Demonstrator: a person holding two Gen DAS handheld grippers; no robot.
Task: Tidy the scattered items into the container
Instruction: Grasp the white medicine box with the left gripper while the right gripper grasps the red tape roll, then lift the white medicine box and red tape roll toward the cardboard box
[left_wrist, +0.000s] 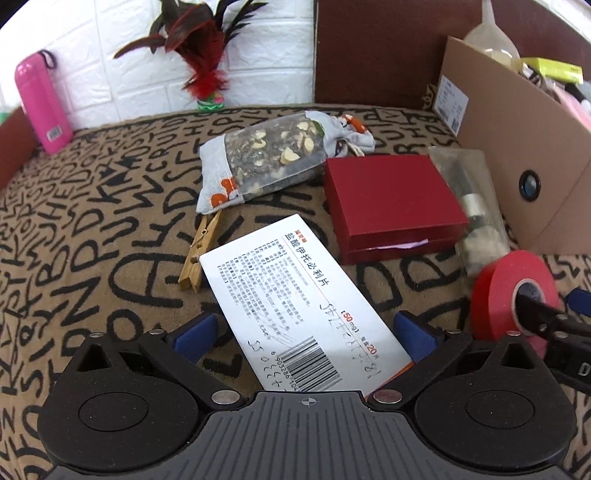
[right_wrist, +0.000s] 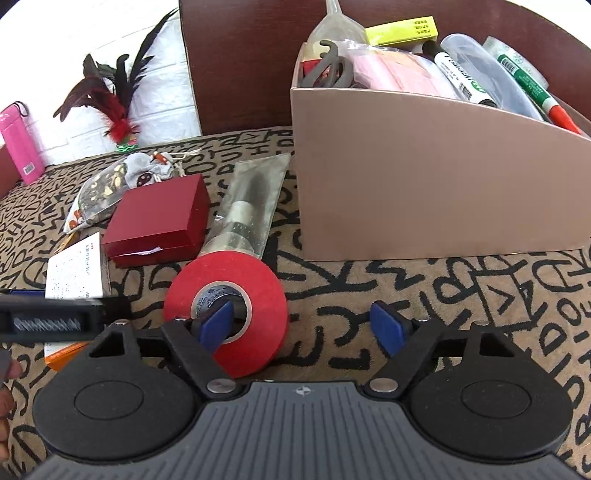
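A red tape roll (right_wrist: 258, 284) lies flat on the letter-patterned cloth. My right gripper (right_wrist: 303, 325) is open around its near side: the left fingertip sits in the core hole, and the right pad stands well clear of the outer rim. In the left wrist view the same tape roll (left_wrist: 498, 288) is at the right, with the right gripper (left_wrist: 554, 306) reaching into it. My left gripper (left_wrist: 303, 332) is open with a white medicine box (left_wrist: 295, 288) lying between its pads; cloth shows beside the left pad. The cardboard container (right_wrist: 406, 177) stands behind the tape, full of markers and packets.
A red gift box (left_wrist: 388, 195), a herb sachet (left_wrist: 266, 155), a wooden clothespin (left_wrist: 199, 251) and a bagged brush (left_wrist: 469, 192) lie on the cloth. A pink bottle (left_wrist: 40, 103) and a feather shuttlecock (left_wrist: 203, 74) stand by the white wall. Brown board walls border the cloth.
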